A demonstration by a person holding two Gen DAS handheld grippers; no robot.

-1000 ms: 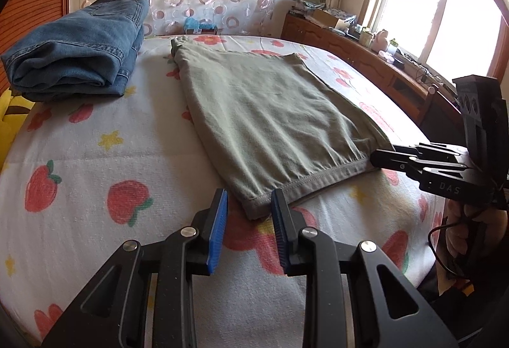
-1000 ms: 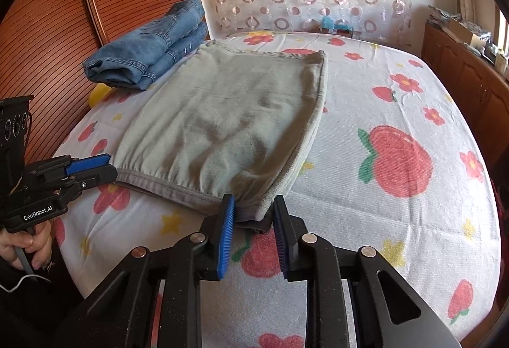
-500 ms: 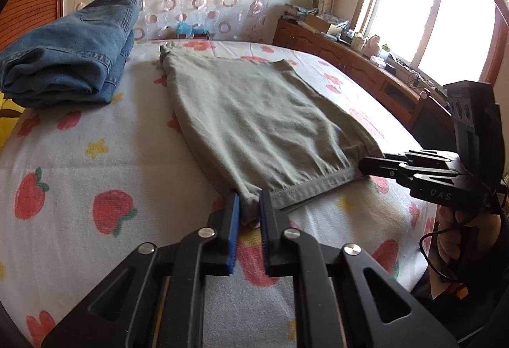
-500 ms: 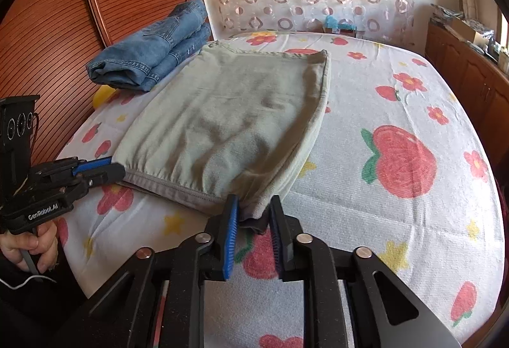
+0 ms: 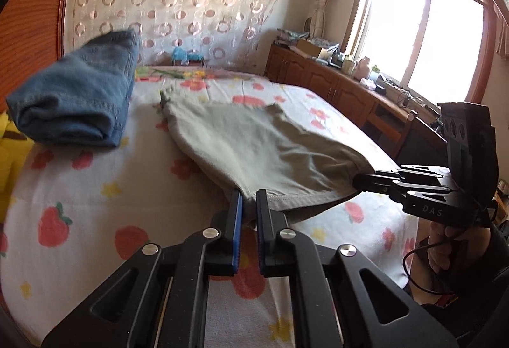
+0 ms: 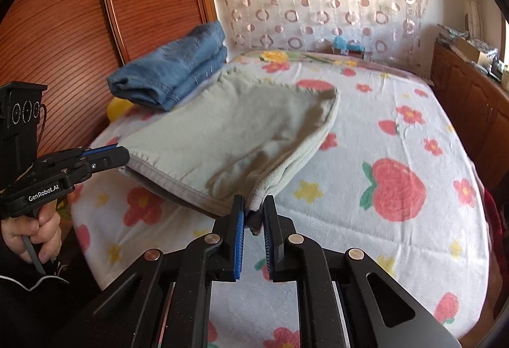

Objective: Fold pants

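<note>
While the folded jeans (image 5: 76,102) lie at the left of the bed (image 5: 79,188), the left claw (image 5: 249,204) and right claw (image 6: 254,211) each clench one near corner of the grey pants (image 6: 235,131), lifting that edge.

Motion blurs the folded jeans (image 5: 76,99) and pants (image 5: 254,150).

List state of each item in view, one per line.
Left gripper: shut on one corner of the green pants' near hem.
Right gripper: shut on the other corner.
Green pants: folded flat, near hem lifted off the bed, far end resting.
Jeans: folded, lying on the bed.
</note>
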